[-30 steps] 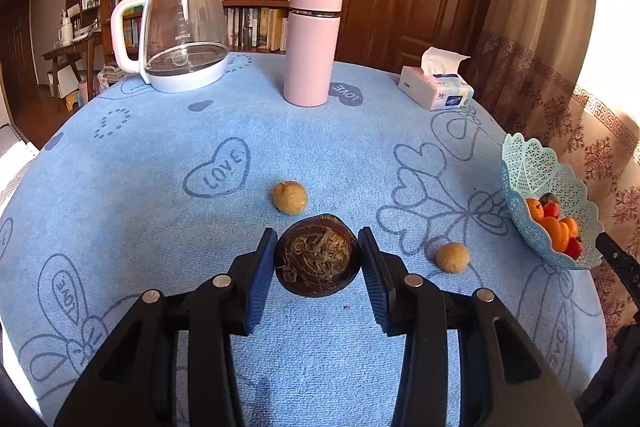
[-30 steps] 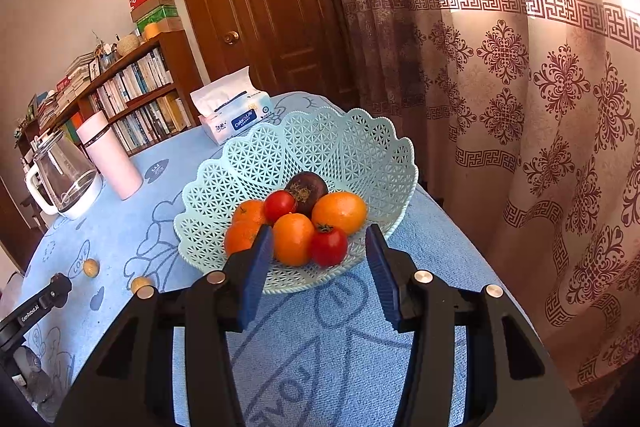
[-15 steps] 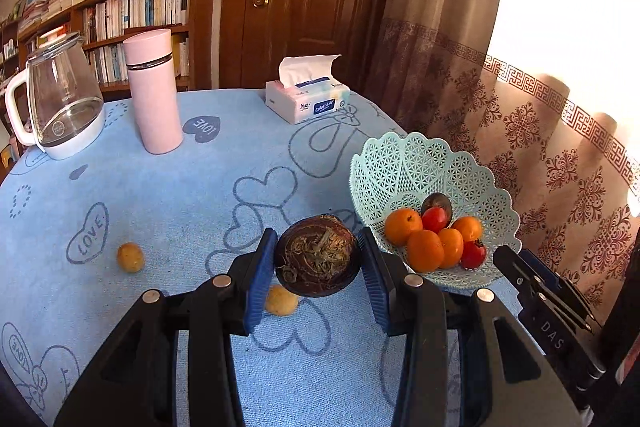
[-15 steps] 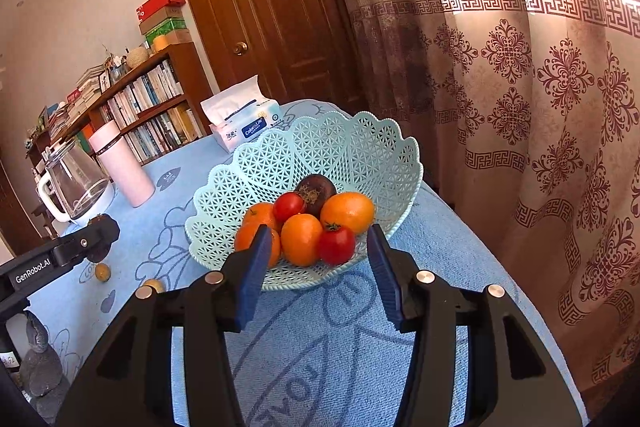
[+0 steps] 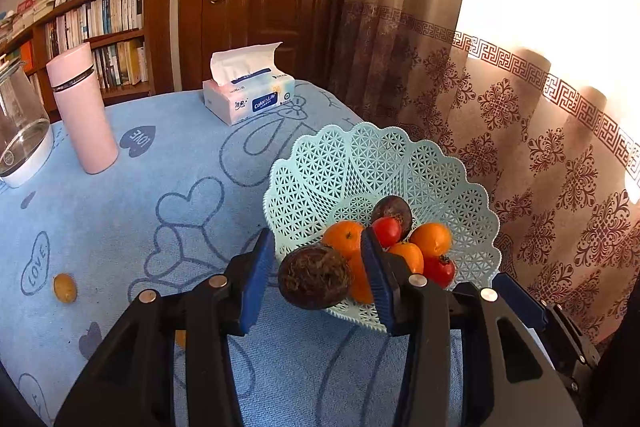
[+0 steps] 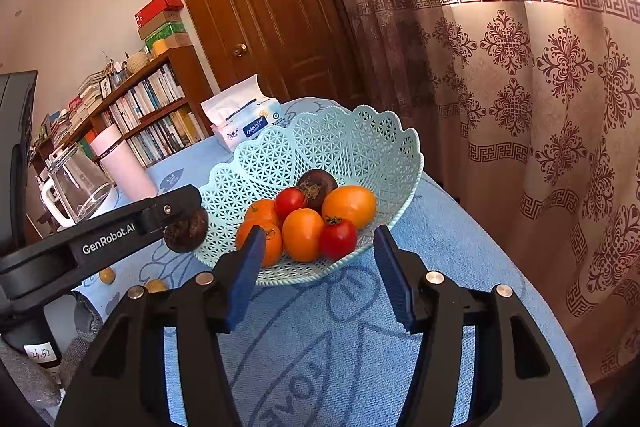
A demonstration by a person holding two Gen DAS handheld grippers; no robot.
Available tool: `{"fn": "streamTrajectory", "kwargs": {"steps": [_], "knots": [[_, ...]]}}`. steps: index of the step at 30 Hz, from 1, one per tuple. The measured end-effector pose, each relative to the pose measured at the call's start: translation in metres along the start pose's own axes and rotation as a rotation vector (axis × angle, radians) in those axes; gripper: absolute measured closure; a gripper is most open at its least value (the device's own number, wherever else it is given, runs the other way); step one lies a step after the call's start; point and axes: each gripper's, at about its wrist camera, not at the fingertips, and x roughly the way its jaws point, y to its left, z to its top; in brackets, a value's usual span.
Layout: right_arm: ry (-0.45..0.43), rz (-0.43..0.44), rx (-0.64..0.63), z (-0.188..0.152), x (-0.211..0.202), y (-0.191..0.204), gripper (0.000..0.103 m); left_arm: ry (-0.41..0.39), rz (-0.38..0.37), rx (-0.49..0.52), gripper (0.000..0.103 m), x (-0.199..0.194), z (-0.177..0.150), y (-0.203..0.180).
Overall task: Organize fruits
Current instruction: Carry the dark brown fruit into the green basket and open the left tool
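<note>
My left gripper [image 5: 316,277] is shut on a dark brown round fruit [image 5: 314,277] and holds it in the air at the near rim of the pale green lattice basket [image 5: 360,163]. The same fruit [image 6: 186,230] shows in the right wrist view, left of the basket [image 6: 320,147]. The basket holds oranges [image 6: 349,206], red tomatoes [image 6: 338,238] and another dark fruit [image 6: 316,185]. My right gripper [image 6: 318,277] is open and empty, low at the basket's front edge. Small yellow-brown fruits [image 5: 65,287] [image 6: 156,285] lie on the blue cloth.
A pink flask [image 5: 82,107], a glass kettle [image 5: 20,139] and a tissue box [image 5: 248,99] stand at the back of the round table with the blue cloth [image 5: 172,155]. Curtains [image 5: 520,131] hang close behind the basket. A door and bookshelf stand beyond.
My left gripper has carried the dark fruit to the right, from over the table's middle to the basket's rim. My right gripper has stayed open in front of the basket.
</note>
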Motion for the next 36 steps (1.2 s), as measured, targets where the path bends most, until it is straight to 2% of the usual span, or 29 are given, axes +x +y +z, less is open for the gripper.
{"fn": "streamTrajectory", "kwargs": {"steps": [1,2,10,23,26,34,36], "knots": [[0.002,0.0,0.001,0.0,0.0,0.0,0.045,-0.006,0.0,-0.001,0.042,0.0,0.0,0.0],[0.001,0.0,0.001,0.0,0.0,0.0,0.045,-0.011,0.002,-0.004,0.041,0.0,0.0,0.001],[0.0,-0.003,-0.001,-0.001,-0.001,0.001,0.044,0.0,0.051,-0.025,0.041,-0.001,-0.005,0.016],[-0.002,-0.006,0.001,-0.001,-0.001,0.0,0.041,0.014,0.11,0.015,0.039,0.002,-0.012,0.015],[-0.001,-0.006,0.001,-0.001,-0.001,0.0,0.041,0.016,0.118,0.018,0.034,0.003,-0.012,0.015],[-0.003,-0.006,0.0,-0.001,-0.001,0.0,0.04,0.016,0.141,0.02,0.028,0.0,-0.013,0.016],[-0.006,-0.006,0.0,0.0,-0.002,0.001,0.036,0.011,0.149,0.023,0.027,-0.001,-0.014,0.016]]}}
